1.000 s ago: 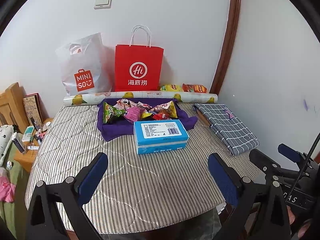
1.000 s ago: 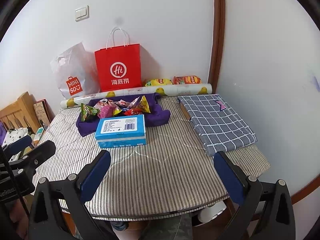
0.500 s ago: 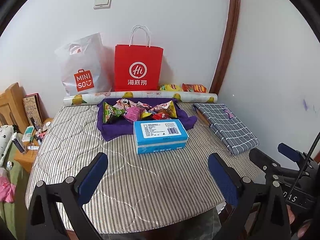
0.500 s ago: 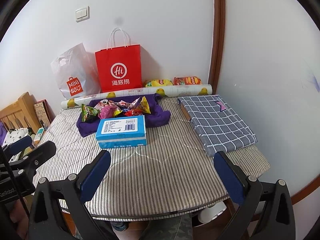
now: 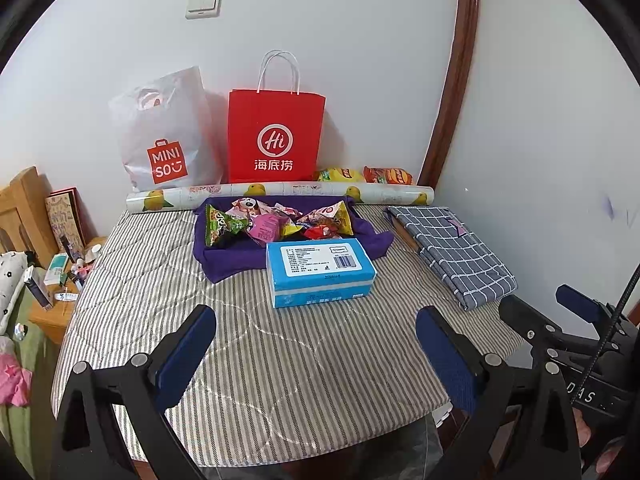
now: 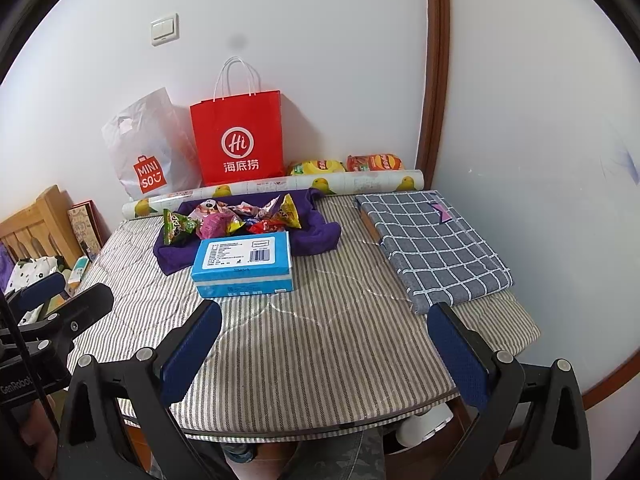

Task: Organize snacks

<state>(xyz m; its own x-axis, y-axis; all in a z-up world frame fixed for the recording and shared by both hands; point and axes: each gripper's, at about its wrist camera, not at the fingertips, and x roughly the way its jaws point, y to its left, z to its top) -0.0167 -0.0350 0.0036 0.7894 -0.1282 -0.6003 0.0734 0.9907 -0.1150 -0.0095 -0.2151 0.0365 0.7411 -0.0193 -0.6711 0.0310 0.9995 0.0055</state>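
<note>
Several small snack packets [image 5: 276, 222] lie heaped on a purple cloth [image 5: 228, 262] at the back of the striped table [image 5: 280, 360]; they also show in the right wrist view [image 6: 236, 220]. A blue box [image 5: 320, 272] stands just in front of the cloth, seen too in the right wrist view [image 6: 244, 262]. My left gripper [image 5: 316, 334] is open and empty above the table's front. My right gripper [image 6: 326, 336] is open and empty beside it, over the front edge.
A red paper bag [image 5: 276, 136] and a white Minisou bag [image 5: 164, 140] stand against the wall. A patterned roll [image 5: 280, 194] lies before them, with two chip bags [image 5: 364, 175] behind. A folded checked cloth [image 5: 452, 250] lies right. A cluttered nightstand [image 5: 56, 280] stands left.
Both grippers have eased very slightly forward toward the table. Nothing on the table has moved.
</note>
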